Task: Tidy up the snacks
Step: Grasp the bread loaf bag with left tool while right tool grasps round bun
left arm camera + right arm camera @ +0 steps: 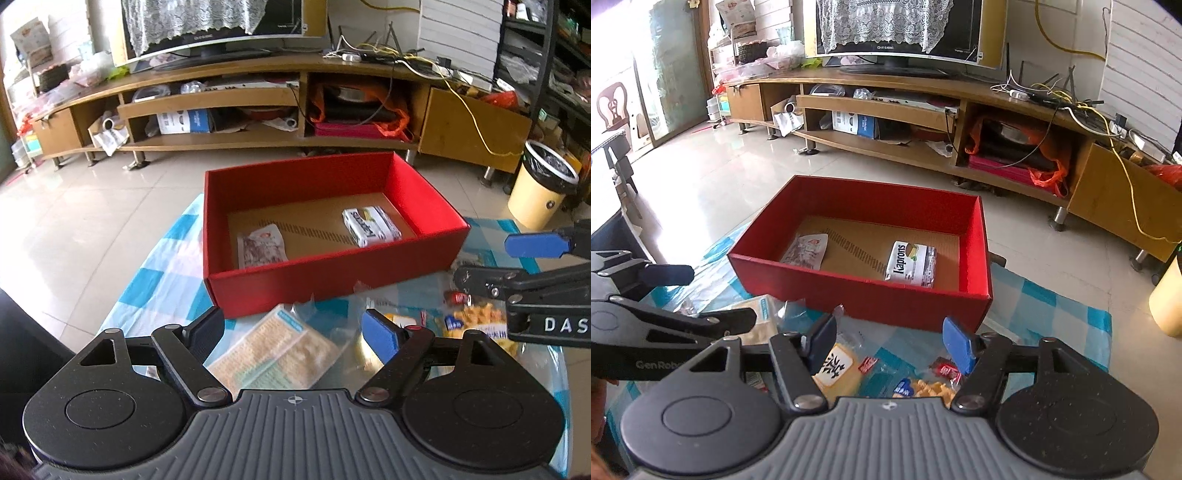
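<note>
- We see a red box [332, 284] lying open on a table under a blue-and-white checked cloth [155, 291], with the tiled floor and a long wooden TV cabinet [258, 92] beyond it.
- Two snacks already lie in the box on its brown cardboard floor: a white Kaprons pack [911, 264] towards the right, and a pale flat sachet [805, 251] towards the left, well apart from each other.
- The remaining snacks lie on the cloth just near of the box's front wall.
- Among them we make out a clear-wrapped cracker pack [277, 350] on the left, a yellow packet with a dark printed character [836, 373] in the middle, and a bag of small yellow pieces [480, 321] on the right, with small red-wrapped sweets [945, 369] close by.
- Our left gripper [295, 328] hangs over the cracker pack with its jaws spread wide; the pack shows in the gap below them, and the pads are not pressing on it.
- Our right gripper [890, 343] hangs over the yellow packet and the sweets, jaws standing apart; nothing is clamped between its blue pads [956, 343].
- Both grippers sit side by side on the near side of the box, each showing at the edge of the other's camera view.
- A cream bin with a black liner [543, 192] stands on the floor at the far right.
</note>
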`<state>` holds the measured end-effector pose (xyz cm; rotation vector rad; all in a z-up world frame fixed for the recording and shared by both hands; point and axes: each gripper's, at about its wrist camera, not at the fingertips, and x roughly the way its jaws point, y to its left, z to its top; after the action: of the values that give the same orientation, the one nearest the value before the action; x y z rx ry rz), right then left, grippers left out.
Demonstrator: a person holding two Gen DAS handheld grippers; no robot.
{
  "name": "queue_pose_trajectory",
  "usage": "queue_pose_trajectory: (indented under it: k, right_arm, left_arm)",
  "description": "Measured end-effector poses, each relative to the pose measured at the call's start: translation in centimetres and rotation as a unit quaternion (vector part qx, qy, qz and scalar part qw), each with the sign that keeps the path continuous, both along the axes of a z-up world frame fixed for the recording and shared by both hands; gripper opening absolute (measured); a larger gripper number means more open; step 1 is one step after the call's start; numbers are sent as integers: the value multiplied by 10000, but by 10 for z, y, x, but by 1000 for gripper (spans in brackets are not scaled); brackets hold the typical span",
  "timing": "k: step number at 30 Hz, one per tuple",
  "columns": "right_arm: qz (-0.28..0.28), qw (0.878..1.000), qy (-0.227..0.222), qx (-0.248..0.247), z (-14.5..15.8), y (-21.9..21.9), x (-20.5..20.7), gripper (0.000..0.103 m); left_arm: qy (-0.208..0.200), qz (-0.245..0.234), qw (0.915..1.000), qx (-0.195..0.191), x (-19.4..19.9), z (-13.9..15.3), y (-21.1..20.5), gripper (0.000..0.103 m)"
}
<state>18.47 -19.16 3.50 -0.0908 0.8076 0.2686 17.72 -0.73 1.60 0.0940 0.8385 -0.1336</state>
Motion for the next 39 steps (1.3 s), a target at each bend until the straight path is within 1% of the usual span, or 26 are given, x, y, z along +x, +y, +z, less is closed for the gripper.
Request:
queue_pose_trajectory:
  k: [5, 12, 17, 21, 23, 25, 26, 28, 30, 33, 34, 36, 39]
  right_arm:
    - [18, 10000, 19, 9, -1, -2, -8, 66]
    - [-37, 9998, 195, -21, -9, -11, -13, 66]
    - [-38, 9993, 373, -52, -19, -16, -13, 66]
    - [-1, 9988, 483, -35, -24, -18, -12, 66]
    - [35, 9986, 526, -36, -26, -19, -12, 66]
    - [43, 9984, 570, -45, -29, -20, -12, 66]
    - [37, 9982, 596, -53, -30, -22, -11, 66]
    - [13, 9979, 640, -76, -33, -23, -10, 66]
    - [-4, 9978, 658, -63, -33, -25, -8, 66]
    - [-40, 9977, 677, 28, -32, -27, -4, 66]
    - [-54, 9976, 692, 69, -31, -27, -3, 66]
    - [-36, 9974, 715, 111, -30, -26, -2, 66]
    - [10, 9972, 738, 110, -30, -23, -2, 66]
  left_arm:
    - [76, -114, 9998, 120, -3, -8, 0, 87]
    - [295, -380, 9986, 203, -2, -20, 9, 88]
    - [506, -572, 9965, 335, 9, -34, 11, 89]
    - [796, -866, 9927, 259, 23, -46, 8, 93]
    - [902, -1014, 9902, 341, 29, -54, 6, 94]
    - [924, -995, 9894, 506, 36, -61, 6, 95]
    - [992, -952, 9891, 522, 40, -66, 8, 95]
    - [1217, -831, 9886, 322, 47, -72, 16, 95]
    - [1351, -751, 9879, 123, 49, -72, 22, 92]
    - [1476, -774, 9859, 113, 39, -70, 20, 82]
    - [1526, -789, 9851, 111, 35, -70, 17, 81]
    - [1619, -875, 9829, -16, 22, -68, 12, 81]
    - [1542, -981, 9831, -53, 4, -63, 4, 80]
